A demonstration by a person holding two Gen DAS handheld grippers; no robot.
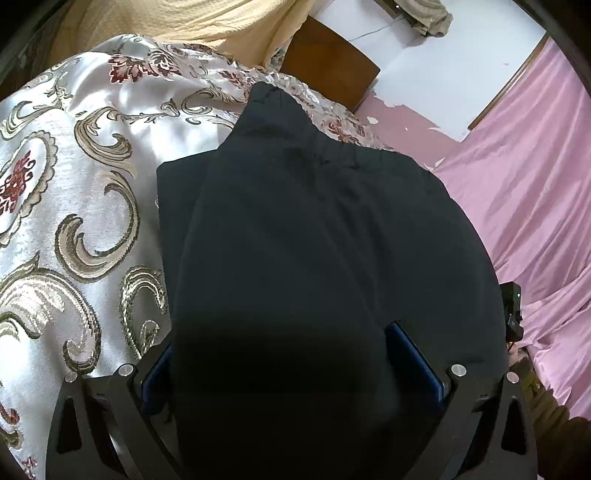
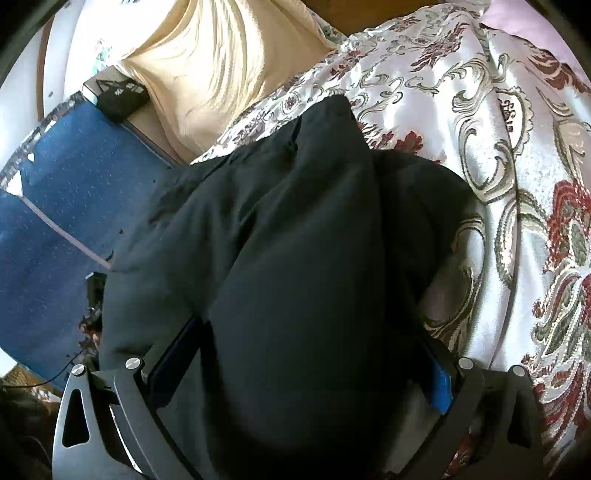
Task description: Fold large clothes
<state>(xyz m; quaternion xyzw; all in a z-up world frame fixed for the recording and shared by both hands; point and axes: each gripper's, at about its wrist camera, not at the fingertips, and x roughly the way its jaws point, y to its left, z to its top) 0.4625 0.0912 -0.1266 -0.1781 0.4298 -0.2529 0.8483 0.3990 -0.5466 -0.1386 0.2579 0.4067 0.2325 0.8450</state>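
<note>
A large black garment (image 1: 314, 229) lies partly folded on a white satin bedspread (image 1: 74, 192) with gold and red scrolls. In the left wrist view my left gripper (image 1: 288, 365) has its jaws wide apart, and a thick fold of the black cloth fills the gap between the blue pads (image 1: 413, 354). In the right wrist view the same garment (image 2: 295, 240) bulges between the jaws of my right gripper (image 2: 306, 362); those jaws are also wide apart around the cloth. The fingertips of both grippers are hidden by the cloth.
A cream blanket (image 1: 192, 26) lies at the head of the bed. A pink curtain (image 1: 524, 177) hangs to the right, beside a brown wooden board (image 1: 328, 62). A blue mat (image 2: 66, 192) and a small black box (image 2: 120, 98) lie left of the bed.
</note>
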